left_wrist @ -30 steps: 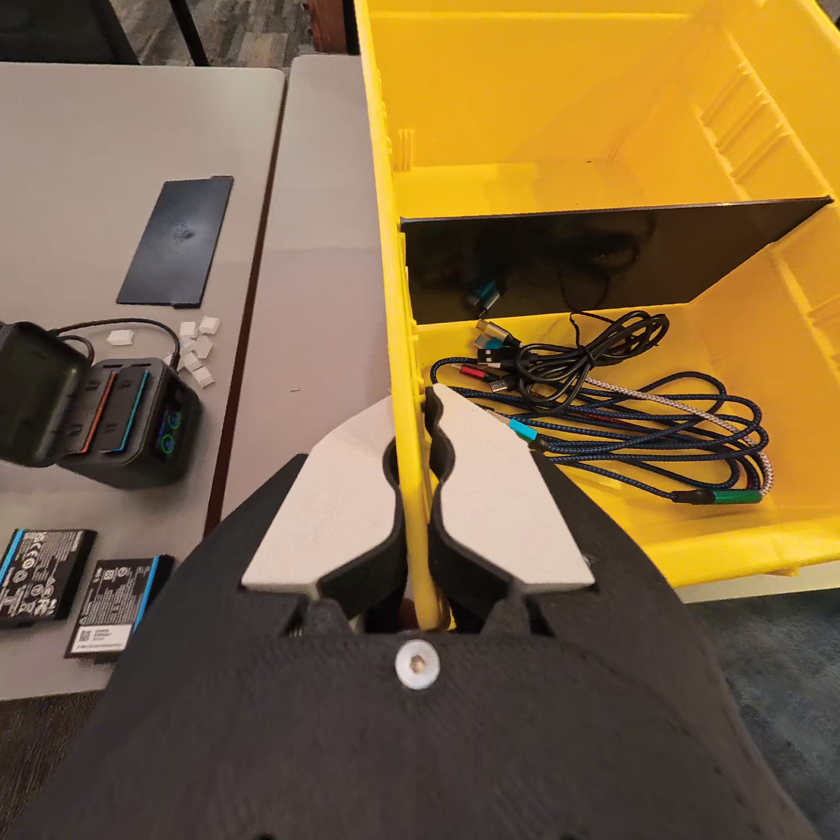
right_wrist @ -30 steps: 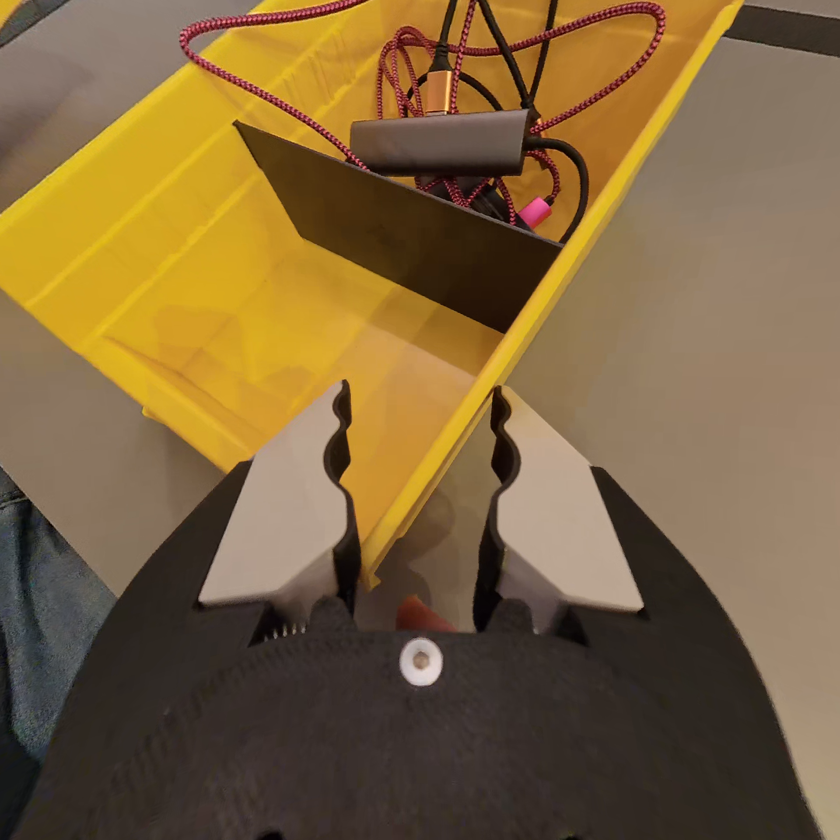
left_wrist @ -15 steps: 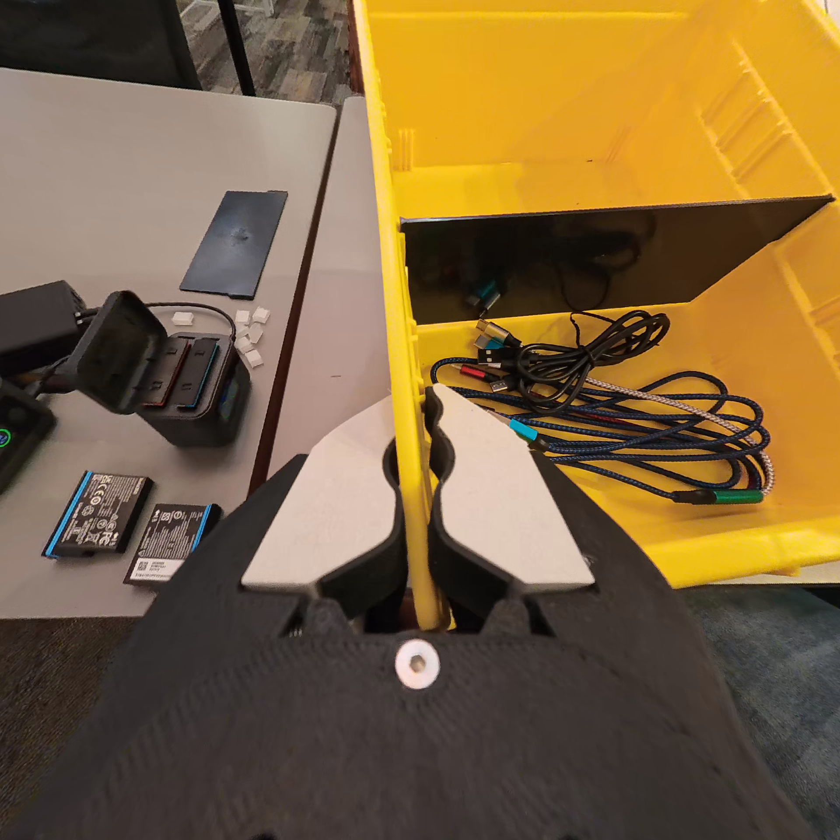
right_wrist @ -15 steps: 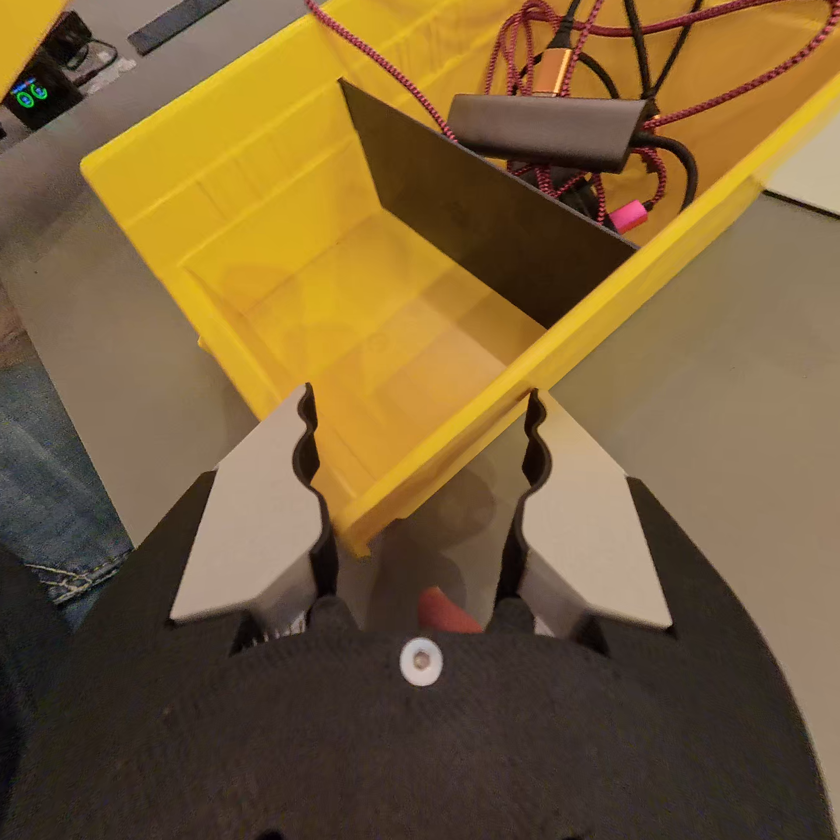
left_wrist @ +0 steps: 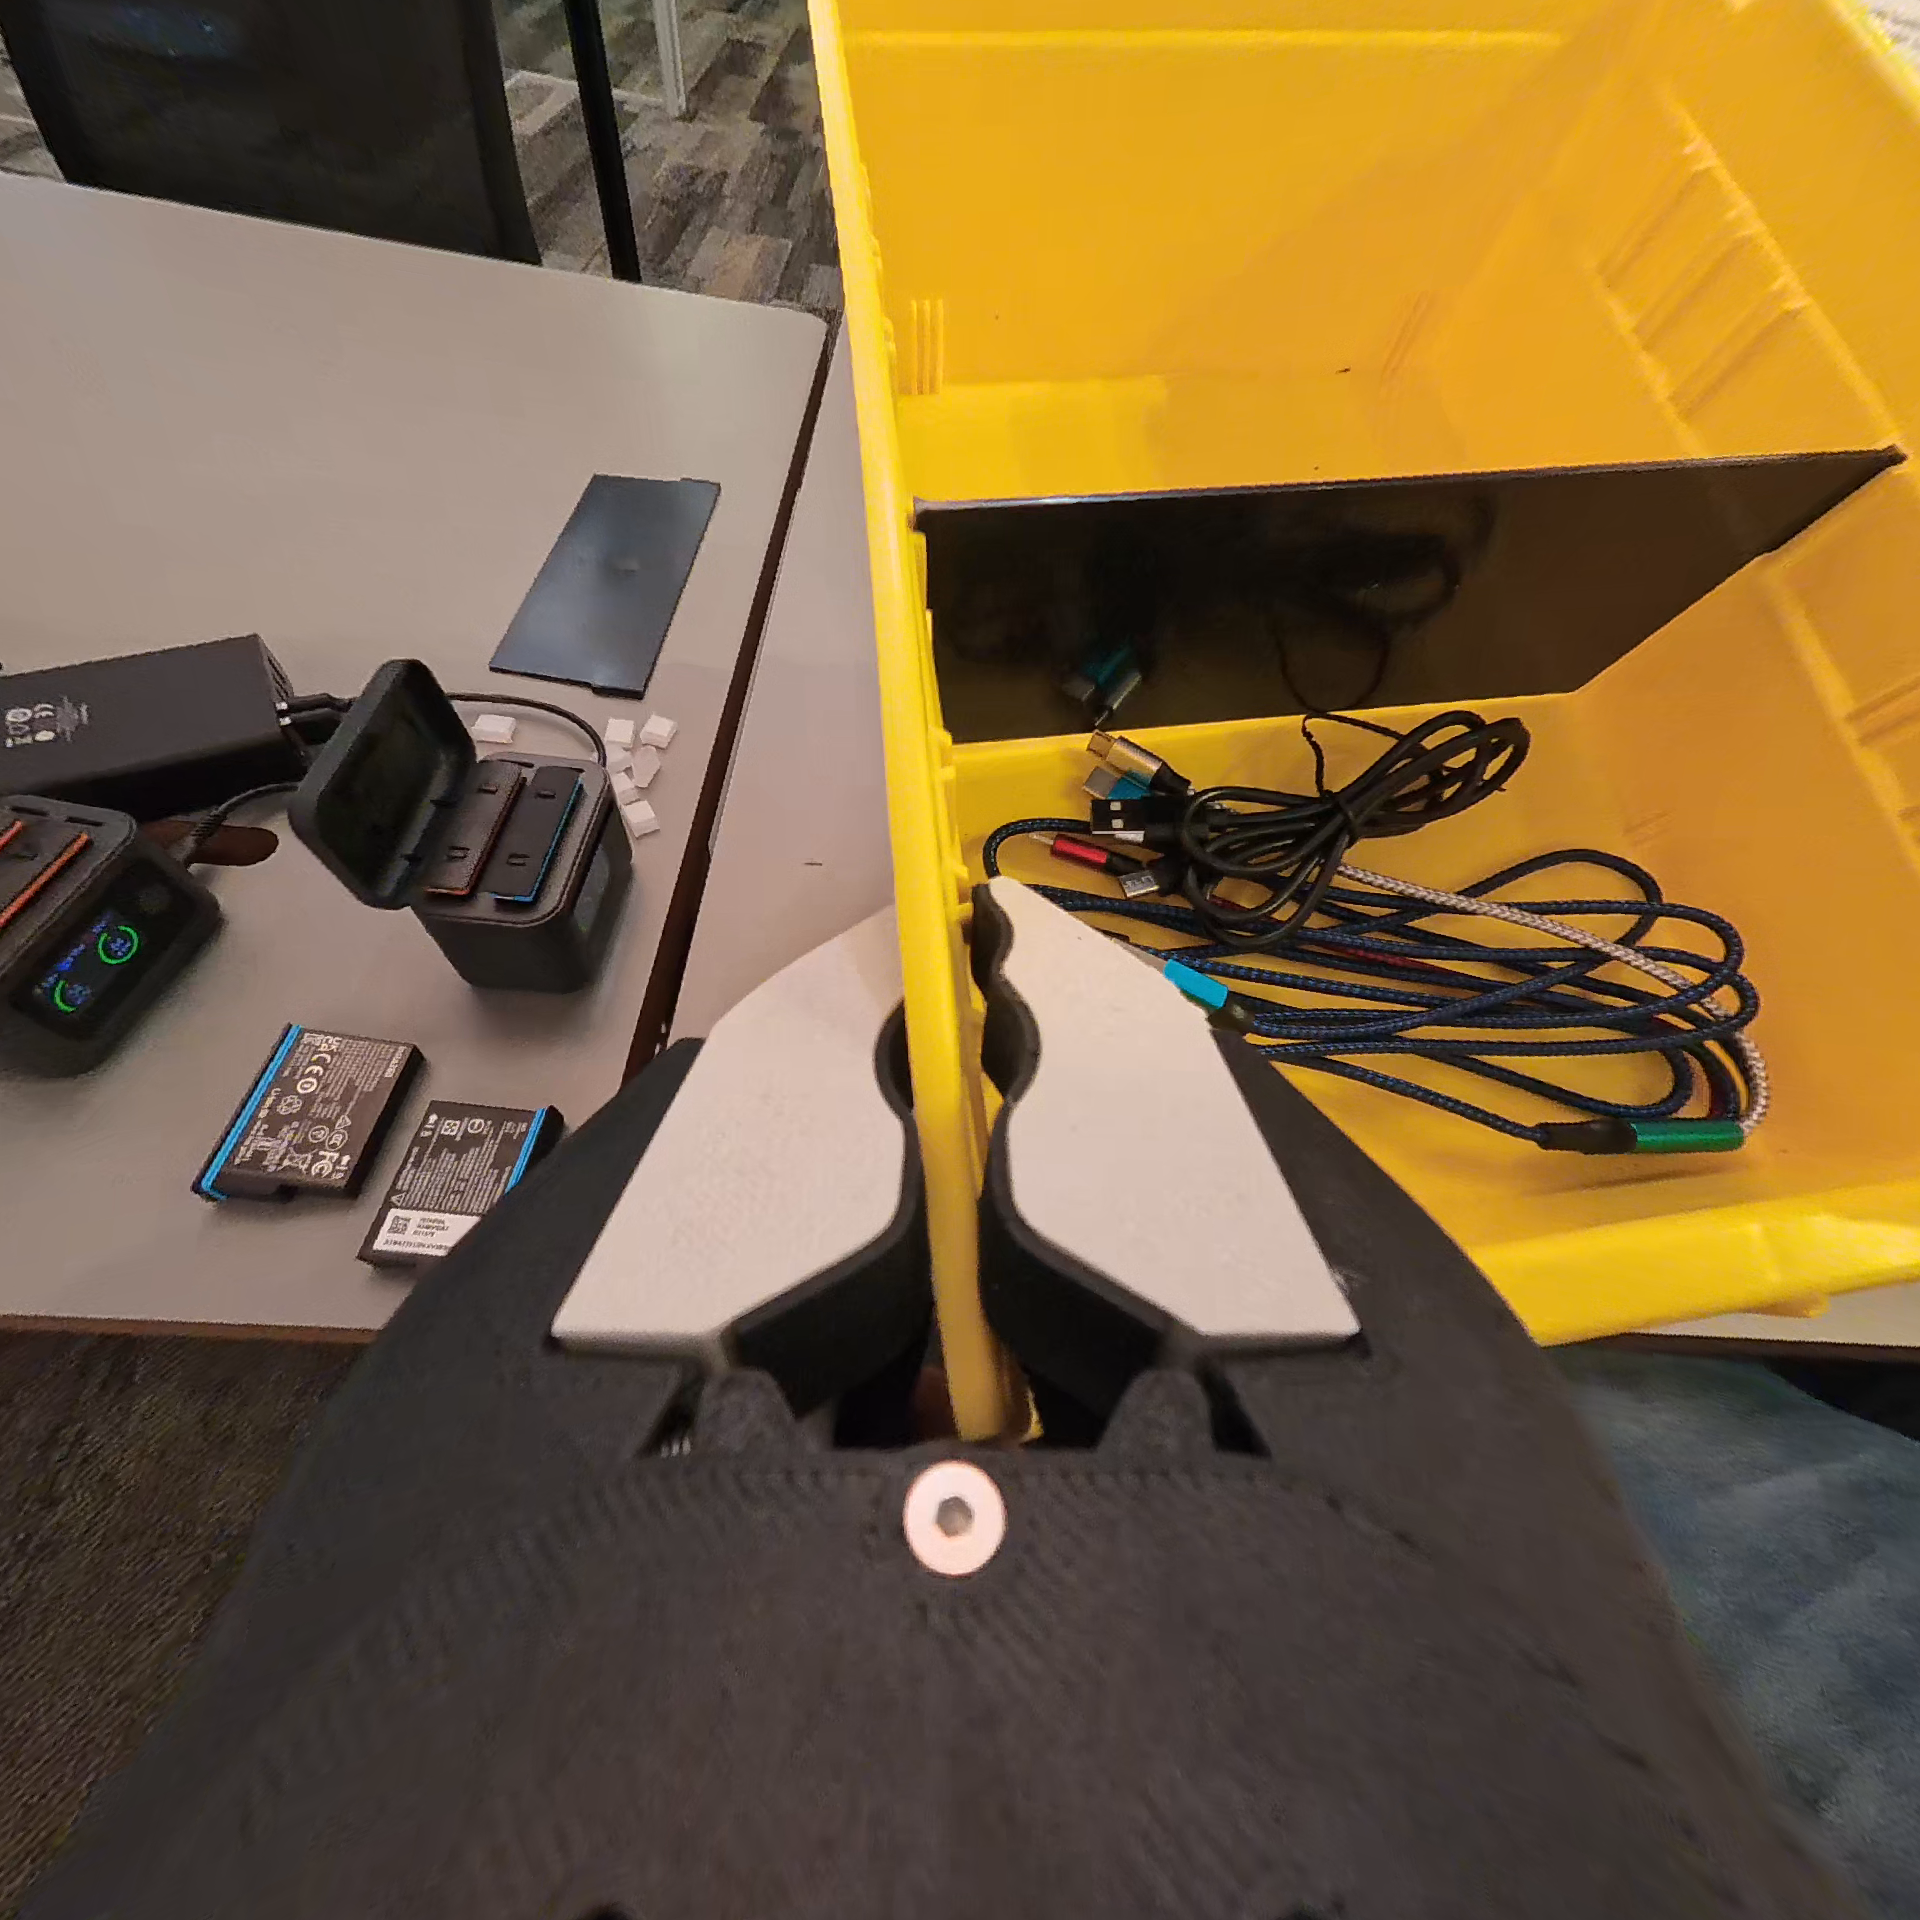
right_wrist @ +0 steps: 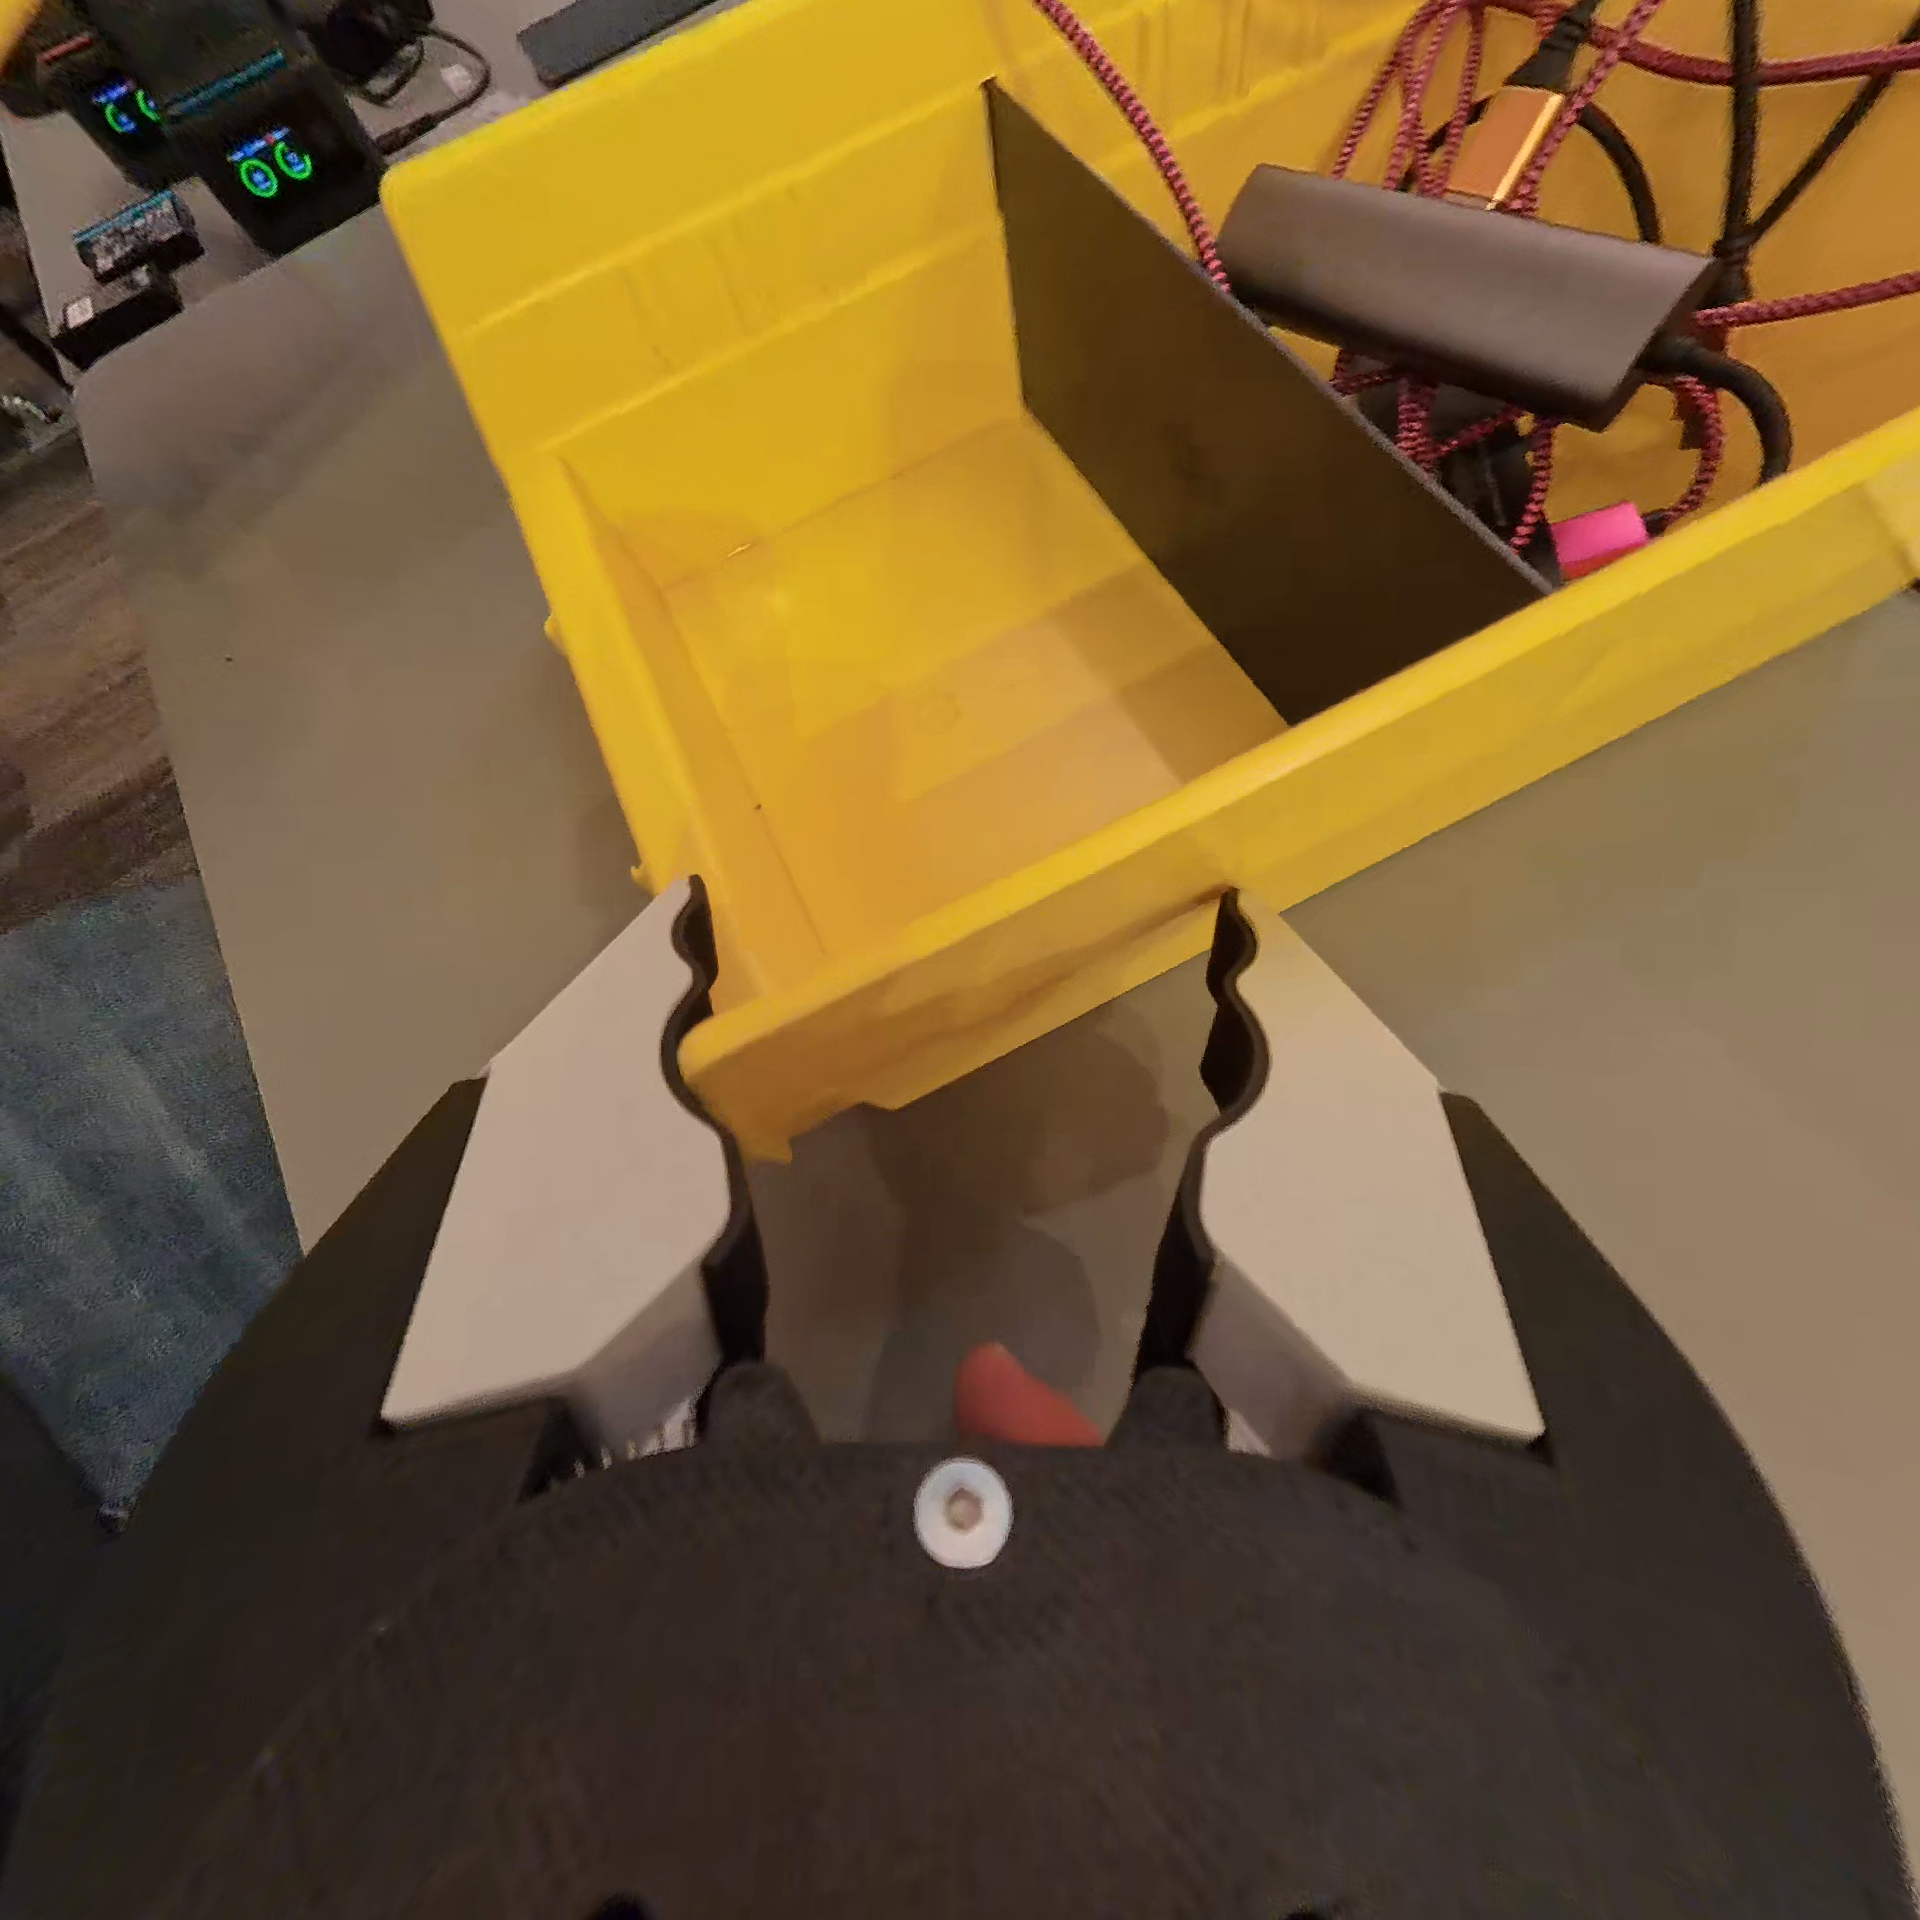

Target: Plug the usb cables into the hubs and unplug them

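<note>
1. Surface (left_wrist: 364, 436): grey, carrying two yellow bins; chargers and loose battery packs (left_wrist: 301, 1117) lie to the left, well apart from the work
2. Left bin (left_wrist: 1247, 260): split by a black divider (left_wrist: 1351, 582); the far compartment is empty, the near one holds the usb cables (left_wrist: 1455, 977), a loose blue-braided and black tangle
3. Right bin (right_wrist: 1351, 769): near compartment empty; behind its black divider (right_wrist: 1195, 416) the hub (right_wrist: 1455, 281) rests among red-braided cables (right_wrist: 1143, 135), at least one apparently plugged in
4. Left gripper (left_wrist: 940, 935): jaws clenched on the left bin's side wall, one inside, one outside
5. Right gripper (right_wrist: 961, 935): jaws released and spread, the right bin's near corner between them, not pinched
6. Judgement: this appears to be a bin-positioning step; no plugging or unplugging is under way
7. Next move calls for letting go of the wall, then pinching a connector squarely by its housing and bringing it to a hub port; tangled cables may drag
</note>
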A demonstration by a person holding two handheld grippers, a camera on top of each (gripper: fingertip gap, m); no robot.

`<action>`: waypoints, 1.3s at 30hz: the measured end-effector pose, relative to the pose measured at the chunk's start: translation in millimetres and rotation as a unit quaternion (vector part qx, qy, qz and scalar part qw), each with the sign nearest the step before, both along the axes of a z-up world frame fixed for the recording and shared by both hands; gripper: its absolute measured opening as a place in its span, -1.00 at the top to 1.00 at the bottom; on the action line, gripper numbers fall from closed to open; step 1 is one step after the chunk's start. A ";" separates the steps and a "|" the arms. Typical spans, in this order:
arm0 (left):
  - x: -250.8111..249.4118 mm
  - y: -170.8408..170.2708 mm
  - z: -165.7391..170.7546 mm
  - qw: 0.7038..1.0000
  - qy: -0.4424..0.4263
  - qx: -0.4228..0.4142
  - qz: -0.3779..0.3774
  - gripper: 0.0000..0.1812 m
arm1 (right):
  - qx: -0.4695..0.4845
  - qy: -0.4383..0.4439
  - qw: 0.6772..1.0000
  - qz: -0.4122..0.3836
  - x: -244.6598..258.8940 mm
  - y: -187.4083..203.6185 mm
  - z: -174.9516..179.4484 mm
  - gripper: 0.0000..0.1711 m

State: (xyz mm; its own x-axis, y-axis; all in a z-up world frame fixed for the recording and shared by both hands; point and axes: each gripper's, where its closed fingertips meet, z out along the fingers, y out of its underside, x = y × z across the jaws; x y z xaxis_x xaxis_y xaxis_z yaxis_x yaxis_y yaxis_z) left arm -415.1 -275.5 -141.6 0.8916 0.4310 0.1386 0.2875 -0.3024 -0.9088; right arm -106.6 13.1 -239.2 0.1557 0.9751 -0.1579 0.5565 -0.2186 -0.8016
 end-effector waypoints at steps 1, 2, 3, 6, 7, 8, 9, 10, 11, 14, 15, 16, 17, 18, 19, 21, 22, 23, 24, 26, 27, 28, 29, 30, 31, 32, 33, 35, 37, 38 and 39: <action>0.7 -1.4 2.2 1.000 -0.002 0.005 0.001 0.95 | 0.001 -0.001 1.000 0.007 -7.5 -4.0 -1.2 -0.12; 1.5 -3.0 4.3 1.000 -0.003 0.007 0.002 0.95 | 0.003 -0.003 1.000 0.013 -14.8 -7.3 -1.9 -0.13; 2.4 -4.7 6.7 1.000 -0.003 0.011 0.003 0.96 | 0.005 -0.004 1.000 0.018 -21.7 -9.7 -2.0 -0.13; 6.1 -10.7 14.3 1.000 -0.001 0.017 0.005 0.95 | 0.004 -0.005 0.999 0.033 -41.3 -15.9 -2.0 -0.10; 7.8 -12.5 16.9 1.000 -0.002 0.020 0.006 0.95 | 0.000 -0.002 0.999 0.035 -47.9 -18.1 -1.9 -0.07; 9.4 -14.0 19.5 1.000 -0.002 0.021 0.007 0.95 | -0.004 0.001 0.999 0.039 -54.9 -21.0 -2.0 -0.08; 11.1 -15.3 22.2 1.000 -0.002 0.022 0.007 0.95 | -0.003 0.002 0.999 0.044 -62.3 -24.1 -2.1 -0.07; 13.2 -16.0 25.3 1.000 -0.003 0.025 0.006 0.95 | -0.002 0.002 0.999 0.048 -70.1 -27.5 -2.1 -0.08; 15.3 -16.2 28.9 1.000 -0.001 0.026 0.006 0.95 | -0.003 0.002 0.999 0.054 -78.5 -31.1 -2.3 -0.09; 22.6 -14.7 41.6 1.000 0.005 0.026 0.002 0.95 | -0.016 0.008 0.997 0.080 -103.4 -44.7 -1.6 -0.13; 25.3 -13.1 45.6 1.000 0.008 0.025 0.000 0.95 | -0.027 0.008 0.996 0.088 -110.1 -49.0 -1.4 -0.13; 28.2 -11.0 49.6 1.000 0.008 0.026 -0.002 0.96 | -0.044 0.011 0.995 0.093 -115.5 -51.9 0.4 -0.14; 31.5 -8.0 53.0 1.000 0.010 0.026 -0.005 0.96 | -0.060 0.020 0.994 0.093 -118.9 -52.4 5.1 -0.17; 35.7 -3.9 55.4 1.000 0.011 0.025 -0.009 0.96 | -0.066 0.030 0.993 0.091 -119.2 -50.1 11.2 -0.16; 40.6 1.5 57.1 1.000 0.008 0.026 -0.015 0.95 | -0.061 0.039 0.994 0.087 -115.8 -45.0 18.3 -0.15; 52.0 16.2 60.0 0.999 0.007 0.024 -0.031 0.95 | -0.047 0.062 0.994 0.076 -98.6 -31.0 36.7 -0.14; 58.5 26.1 61.3 0.999 0.009 0.023 -0.039 0.95 | -0.041 0.075 0.994 0.068 -85.0 -23.2 47.5 -0.15; 65.5 37.8 62.2 0.999 0.014 0.018 -0.046 0.95 | -0.032 0.085 0.994 0.061 -68.7 -15.2 58.5 -0.14; 73.2 51.5 64.1 0.998 0.018 0.016 -0.056 0.96 | -0.024 0.097 0.994 0.052 -50.0 -7.2 69.8 -0.13; 90.1 83.8 65.2 0.996 0.023 0.011 -0.081 0.95 | -0.020 0.129 0.991 0.034 -8.7 4.8 94.3 -0.14; 100.4 101.7 64.1 0.995 0.022 0.008 -0.097 0.95 | -0.023 0.143 0.989 0.024 13.5 9.2 105.0 -0.15; 112.2 120.8 62.7 0.993 0.019 0.008 -0.113 0.96 | -0.027 0.157 0.987 0.015 35.5 11.8 114.9 -0.15; 125.2 140.7 60.2 0.991 0.018 0.004 -0.132 0.96 | -0.032 0.174 0.984 0.009 56.9 11.6 125.5 -0.16; 139.2 160.2 57.4 0.988 0.020 -0.002 -0.151 0.96 | -0.035 0.189 0.981 0.002 77.9 10.3 135.1 -0.18; 154.5 179.4 55.3 0.985 0.018 -0.003 -0.170 0.96 | -0.031 0.198 0.980 -0.007 98.4 8.5 142.4 -0.19; 171.0 197.9 52.0 0.982 0.025 -0.010 -0.188 0.96 | -0.025 0.208 0.978 -0.015 117.9 5.3 148.9 -0.21; 188.1 215.6 49.0 0.978 0.032 -0.019 -0.208 0.96 | -0.023 0.219 0.975 -0.023 136.2 1.3 154.8 -0.23; 222.6 249.8 43.7 0.969 0.043 -0.027 -0.243 0.96 | -0.032 0.231 0.971 -0.040 166.5 -8.4 158.7 -0.25; 259.5 281.4 32.8 0.960 0.048 -0.039 -0.273 0.96 | -0.019 0.220 0.973 -0.066 188.8 -14.1 150.6 -0.28; 277.8 295.5 26.2 0.956 0.045 -0.044 -0.286 0.96 | -0.015 0.214 0.974 -0.077 197.4 -17.4 145.7 -0.28; 295.2 308.4 18.2 0.951 0.047 -0.052 -0.301 0.96 | -0.017 0.213 0.973 -0.089 204.7 -19.9 141.6 -0.28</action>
